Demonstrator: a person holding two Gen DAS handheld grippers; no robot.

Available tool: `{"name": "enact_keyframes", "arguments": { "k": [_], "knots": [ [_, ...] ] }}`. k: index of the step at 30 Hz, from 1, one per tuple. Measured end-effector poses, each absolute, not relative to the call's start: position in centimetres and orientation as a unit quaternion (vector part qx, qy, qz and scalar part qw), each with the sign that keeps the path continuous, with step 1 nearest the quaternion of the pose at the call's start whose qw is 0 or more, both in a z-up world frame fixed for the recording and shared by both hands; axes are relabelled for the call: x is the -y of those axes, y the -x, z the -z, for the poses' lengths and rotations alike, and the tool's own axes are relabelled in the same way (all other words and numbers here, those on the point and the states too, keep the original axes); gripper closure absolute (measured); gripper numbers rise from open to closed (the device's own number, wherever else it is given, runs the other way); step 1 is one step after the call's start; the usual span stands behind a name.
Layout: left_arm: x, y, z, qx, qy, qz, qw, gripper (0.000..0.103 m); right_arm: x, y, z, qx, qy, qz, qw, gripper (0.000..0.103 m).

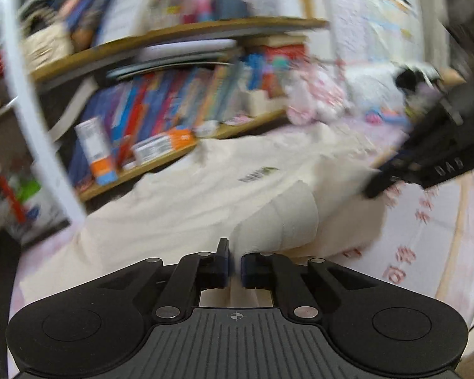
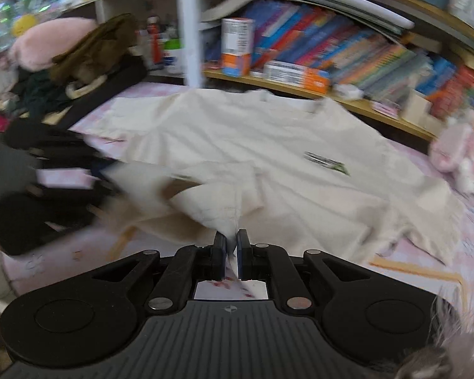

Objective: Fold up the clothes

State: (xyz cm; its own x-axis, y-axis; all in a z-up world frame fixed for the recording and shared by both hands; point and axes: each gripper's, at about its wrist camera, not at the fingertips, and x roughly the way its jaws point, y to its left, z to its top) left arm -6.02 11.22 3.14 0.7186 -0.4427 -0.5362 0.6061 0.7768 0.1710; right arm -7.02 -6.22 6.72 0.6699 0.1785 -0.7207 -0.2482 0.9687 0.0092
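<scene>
A cream T-shirt (image 2: 268,145) with a small dark chest logo (image 2: 327,161) lies spread on a pink patterned bed sheet (image 2: 426,252). My right gripper (image 2: 232,246) is shut on the shirt's near hem, which rises in a lifted fold between its pads. My left gripper (image 1: 235,263) is shut on another part of the same T-shirt (image 1: 205,195), whose cloth bunches up just ahead of the fingers. In the left wrist view the right gripper (image 1: 376,189) appears at the right, blurred, on the cloth. In the right wrist view the left gripper (image 2: 107,173) shows as a dark blur at the left.
A wooden bookshelf (image 2: 331,94) full of colourful books runs along the far side of the bed. A white post (image 2: 189,25) stands by it. Dark clothes and a pink cushion (image 2: 47,44) pile up at the left. Pink soft toys (image 2: 458,154) sit at the right.
</scene>
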Motion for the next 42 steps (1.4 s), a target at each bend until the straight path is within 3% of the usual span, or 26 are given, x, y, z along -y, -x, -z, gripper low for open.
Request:
{"name": "enact_keyframes", "arguments": {
  "k": [14,26,31,34,35,36,39,42],
  "knots": [
    [-22.6,6.9,-6.6,-0.244,0.048,0.156,0.956,0.097,21.0,11.5,-7.7,-0.34,-0.072,0.116,0.931,0.097],
    [-20.6,16.0,-6.4,-0.261,0.044,0.103,0.959,0.096,25.0,19.4,-8.9,-0.267,-0.094,0.003,0.959,0.097],
    [-20.6,18.9,-5.3,-0.294,0.045,0.072,0.952,0.088,25.1,24.2,-10.2,-0.246,-0.043,-0.093,0.964,0.097],
    [-21.0,20.0,-4.1,-0.324,0.05,0.05,0.943,0.057,25.1,25.8,-9.0,-0.293,-0.004,-0.146,0.945,0.09],
    [-21.2,20.4,-3.7,-0.335,0.051,0.042,0.94,0.049,25.1,26.2,-8.4,-0.311,0.01,-0.161,0.937,0.077],
    [-21.3,20.8,-3.3,-0.345,0.053,0.035,0.937,0.049,24.9,26.5,-7.0,-0.342,0.027,-0.161,0.925,0.07],
    [-21.7,21.9,-2.1,-0.374,0.057,0.012,0.925,0.049,25.0,27.6,-3.5,-0.406,0.04,-0.155,0.9,0.071],
    [-22.2,23.0,-0.9,-0.404,0.062,-0.01,0.913,0.048,26.5,28.1,-1.9,-0.433,-0.031,-0.122,0.892,0.07]
  ]
}}
